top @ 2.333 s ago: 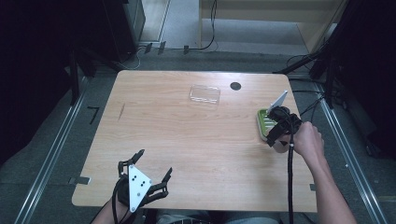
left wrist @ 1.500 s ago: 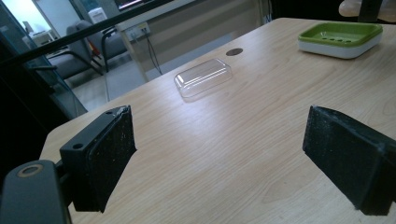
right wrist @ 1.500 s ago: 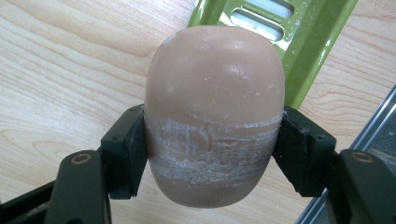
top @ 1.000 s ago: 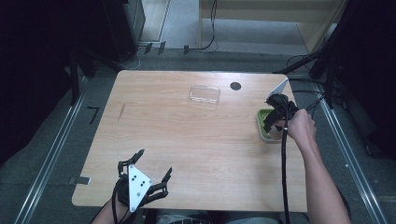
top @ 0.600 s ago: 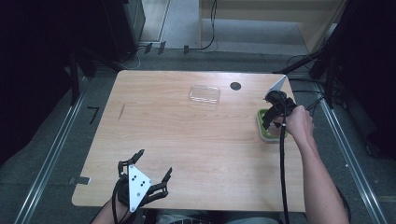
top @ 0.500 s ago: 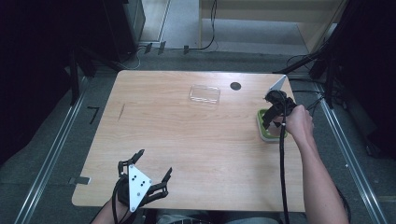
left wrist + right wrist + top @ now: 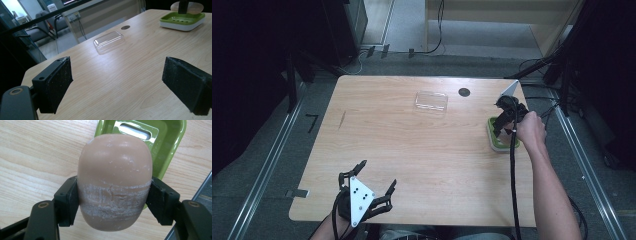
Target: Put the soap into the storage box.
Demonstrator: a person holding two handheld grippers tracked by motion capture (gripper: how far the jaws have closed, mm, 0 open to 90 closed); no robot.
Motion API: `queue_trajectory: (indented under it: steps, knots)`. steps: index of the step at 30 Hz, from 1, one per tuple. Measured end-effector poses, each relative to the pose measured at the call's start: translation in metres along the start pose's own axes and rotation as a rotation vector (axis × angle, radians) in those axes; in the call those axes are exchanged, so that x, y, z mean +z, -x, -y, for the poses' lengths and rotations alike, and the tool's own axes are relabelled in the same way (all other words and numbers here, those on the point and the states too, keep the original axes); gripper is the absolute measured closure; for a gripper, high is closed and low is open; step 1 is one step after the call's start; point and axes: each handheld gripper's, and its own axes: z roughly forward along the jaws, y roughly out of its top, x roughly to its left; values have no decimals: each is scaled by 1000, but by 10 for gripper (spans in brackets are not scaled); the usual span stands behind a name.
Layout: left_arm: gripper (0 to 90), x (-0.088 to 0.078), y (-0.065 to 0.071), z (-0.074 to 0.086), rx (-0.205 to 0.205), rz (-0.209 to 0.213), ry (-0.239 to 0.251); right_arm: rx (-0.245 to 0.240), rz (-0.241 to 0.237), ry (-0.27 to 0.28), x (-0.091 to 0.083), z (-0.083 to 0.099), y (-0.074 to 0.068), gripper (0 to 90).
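Tan oval soap bar [image 7: 114, 182] clamped in right gripper [image 7: 113, 202], hovering over green plastic soap dish [image 7: 160, 142]; step seemingly lift-out or placing, cannot tell; next likely needs steady carry; left gripper [image 7: 125, 85] gapes empty near table edge

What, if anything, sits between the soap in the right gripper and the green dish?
Nothing visible. The right gripper is shut on the soap bar, held above the green dish, whose slotted floor looks bare.
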Motion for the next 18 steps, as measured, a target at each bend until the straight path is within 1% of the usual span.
queue_trajectory:
  steps: [4,9,10,13,18]
  knots:
    - [99,0,0,0,0,1,1,11,-3,9,3,-2,3,334]
    - [99,0,0,0,1,0,0,39,-3,1,8,-6,5,335]
    - [99,0,0,0,1,0,0,36,-5,0,9,-7,6,335]
    - [99,0,0,0,-1,0,1,62,-18,1,13,-8,9,335]
    - [99,0,0,0,0,0,1,85,-23,5,17,-11,13,334]
